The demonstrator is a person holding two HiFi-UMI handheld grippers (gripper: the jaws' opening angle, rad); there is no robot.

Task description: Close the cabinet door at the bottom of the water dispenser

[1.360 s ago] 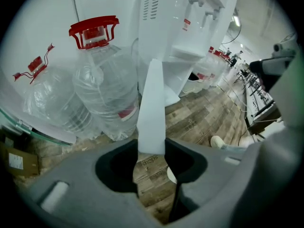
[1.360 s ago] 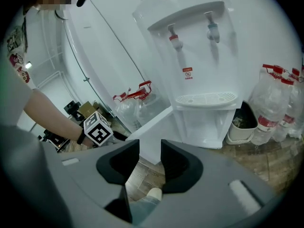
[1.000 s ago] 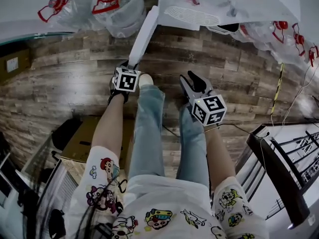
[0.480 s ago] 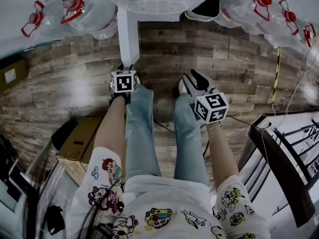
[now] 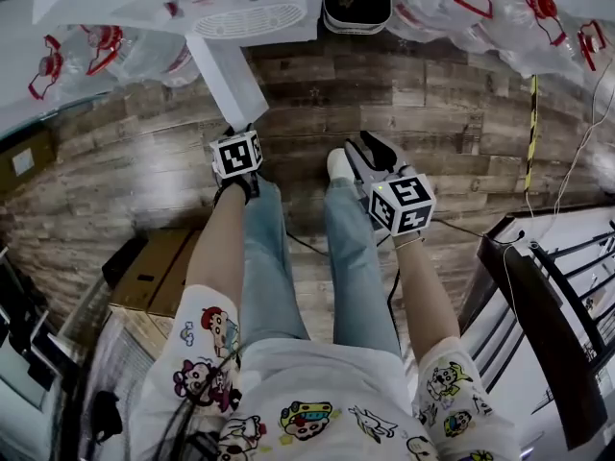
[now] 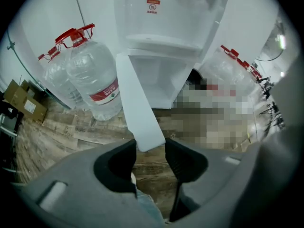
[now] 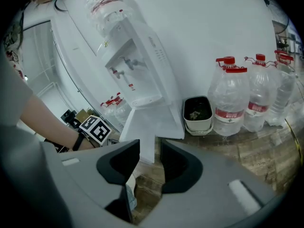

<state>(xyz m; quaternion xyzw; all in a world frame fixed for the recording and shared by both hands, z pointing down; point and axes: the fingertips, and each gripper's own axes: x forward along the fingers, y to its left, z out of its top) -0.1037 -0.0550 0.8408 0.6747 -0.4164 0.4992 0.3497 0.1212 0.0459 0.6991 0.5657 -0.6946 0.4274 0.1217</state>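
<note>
Closest in, the right gripper (image 7: 149,148) hangs over the shoe (image 5: 338,164), fingers spread with nothing between them. It's idle, but if it drifts toward 12 o'clock it could clip the bin (image 7: 198,112) or get in the way of the door's swing.

At 9 o'clock from it, the left gripper (image 6: 151,148) is doing the work. Its fingers pinch the free edge of the door (image 6: 137,99), and only the tips are on the panel. That's a thin bite: too quick a swing and the edge could slide out, leaving the door hanging open.

The door itself stands out from the dispenser (image 6: 166,32), angled toward 5 o'clock in the head view, with the cabinet opening showing behind it. So it looks part-way home, not shut.

The big worry is the finish. With fingers wrapped round the edge, one of them could get trapped between door and frame, so the door would bounce back or stay ajar. My guess is it wants a release and a flat push.

Farther back, the bottles (image 6: 92,75) stand at 10 o'clock, just beside the hinge side. A hard shove could rock the dispenser against them.
</note>
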